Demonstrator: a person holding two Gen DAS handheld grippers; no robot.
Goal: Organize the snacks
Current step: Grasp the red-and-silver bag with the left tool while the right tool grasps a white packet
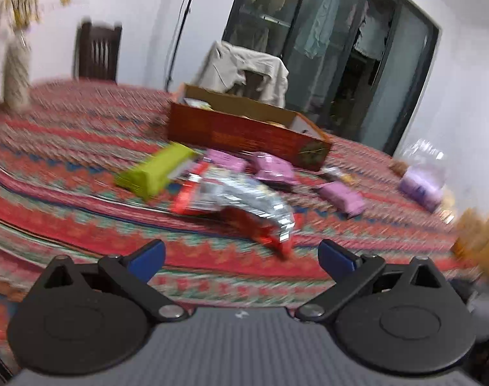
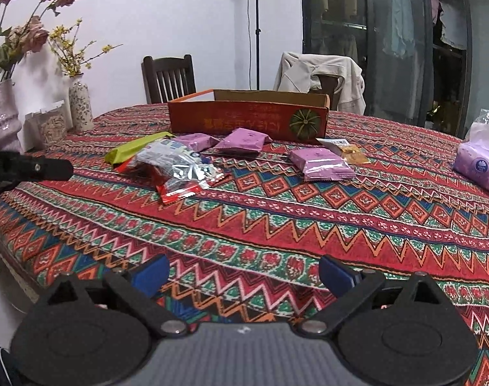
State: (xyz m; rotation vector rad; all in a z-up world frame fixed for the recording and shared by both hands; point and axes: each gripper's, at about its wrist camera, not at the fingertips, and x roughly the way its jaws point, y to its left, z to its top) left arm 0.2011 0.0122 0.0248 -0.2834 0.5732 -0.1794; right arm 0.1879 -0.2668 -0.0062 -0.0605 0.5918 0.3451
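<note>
Both black two-finger grippers, left (image 1: 241,257) and right (image 2: 244,273), gape empty at lower frame. Mid-frame on the zigzag woven tablecloth (image 2: 276,225): crinkled silver-red foil snack packets (image 2: 180,170), before a long red cardboard box (image 2: 247,120).

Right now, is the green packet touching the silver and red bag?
Touching. In the right wrist view the green packet disappears under the silver and red bag, which overlaps its near edge with no tablecloth visible between them.
</note>
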